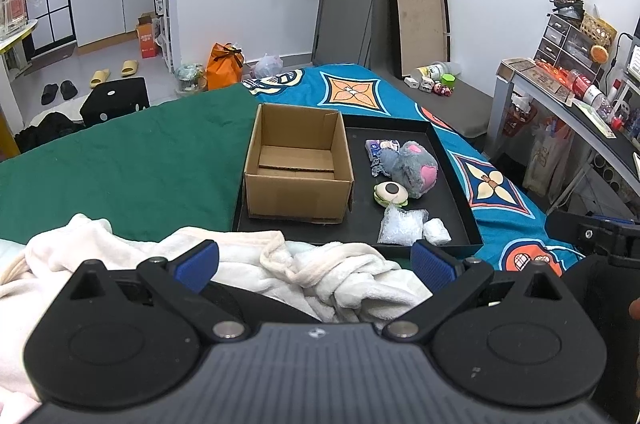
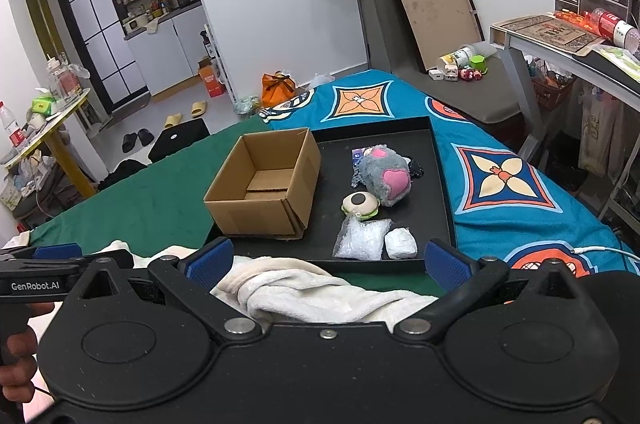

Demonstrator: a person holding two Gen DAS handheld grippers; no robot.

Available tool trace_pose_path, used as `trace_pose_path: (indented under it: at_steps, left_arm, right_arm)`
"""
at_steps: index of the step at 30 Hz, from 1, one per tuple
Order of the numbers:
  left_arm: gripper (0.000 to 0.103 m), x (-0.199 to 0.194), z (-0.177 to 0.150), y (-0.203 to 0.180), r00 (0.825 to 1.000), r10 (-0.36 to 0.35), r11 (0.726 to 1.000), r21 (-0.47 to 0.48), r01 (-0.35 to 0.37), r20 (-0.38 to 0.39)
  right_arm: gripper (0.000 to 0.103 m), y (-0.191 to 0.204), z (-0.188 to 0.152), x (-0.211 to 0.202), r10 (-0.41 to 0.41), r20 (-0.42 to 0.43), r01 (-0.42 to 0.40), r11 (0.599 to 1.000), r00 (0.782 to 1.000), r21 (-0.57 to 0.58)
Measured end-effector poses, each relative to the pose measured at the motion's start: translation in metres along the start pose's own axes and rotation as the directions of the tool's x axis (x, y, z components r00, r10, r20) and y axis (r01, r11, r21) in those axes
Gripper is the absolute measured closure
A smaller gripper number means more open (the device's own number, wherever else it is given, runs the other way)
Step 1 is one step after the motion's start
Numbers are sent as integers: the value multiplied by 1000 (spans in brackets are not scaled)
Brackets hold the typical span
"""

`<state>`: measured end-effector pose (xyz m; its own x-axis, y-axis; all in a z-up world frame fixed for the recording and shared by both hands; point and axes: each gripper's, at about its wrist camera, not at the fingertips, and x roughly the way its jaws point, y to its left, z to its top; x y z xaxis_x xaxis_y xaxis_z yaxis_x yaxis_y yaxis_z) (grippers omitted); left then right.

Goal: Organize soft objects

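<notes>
An empty brown cardboard box (image 1: 298, 167) (image 2: 266, 183) stands on the left half of a black tray (image 1: 460, 199) (image 2: 440, 183) on the bed. On the tray's right half lie a grey plush with pink hearts (image 1: 412, 167) (image 2: 386, 177), a small round green-and-cream toy (image 1: 390, 193) (image 2: 360, 205), a clear crinkled bag (image 1: 402, 226) (image 2: 364, 238), a white wrapped wad (image 1: 437, 232) (image 2: 401, 244) and a blue packet (image 1: 378, 147). My left gripper (image 1: 316, 266) and right gripper (image 2: 328, 260) both stand open, short of the tray, over a cream fleece blanket (image 1: 332, 272) (image 2: 288, 282).
The bed carries a green cover (image 1: 132, 151) (image 2: 152, 199) and a blue patterned sheet (image 1: 492, 183) (image 2: 504, 179). A grey desk (image 1: 560, 103) (image 2: 560, 51) with clutter stands at the right. A tray lid (image 1: 420, 19) (image 2: 432, 11) leans on the far wall. Slippers and bags lie on the floor at the left.
</notes>
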<state>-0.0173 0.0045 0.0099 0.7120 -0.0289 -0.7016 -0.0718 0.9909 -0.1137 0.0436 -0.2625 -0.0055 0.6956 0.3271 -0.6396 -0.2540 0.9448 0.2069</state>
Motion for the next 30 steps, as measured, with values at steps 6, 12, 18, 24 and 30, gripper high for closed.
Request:
trace_pose_path:
  at_steps: [6,12,18,24,30]
  left_arm:
    - [2,1,-2,-1,1000,1,1000,0,-1,1]
    - [2,-1,-7,-1,1000,7,1000,4,-7,1]
    - [2,-1,-7,-1,1000,9,1000,3,-9,-3]
    - [2,2,-6,-2,1000,5,1000,8,-5,-13]
    - [2,6,-4,0,1000,4,1000,5,-4,-20]
  right_arm:
    - [0,0,-1,1,-2,-3,2,1000,1000,-1]
    - [0,1,-1,3,-5,-10,5,1000,1000,-3]
    - [0,2,-2,4,-11,-10,11,1000,1000,-7]
    - [0,1,-4,8,-22,-18,22,1000,1000,0]
    - [0,1,-5,11,-20,-23,20,1000,1000,-1]
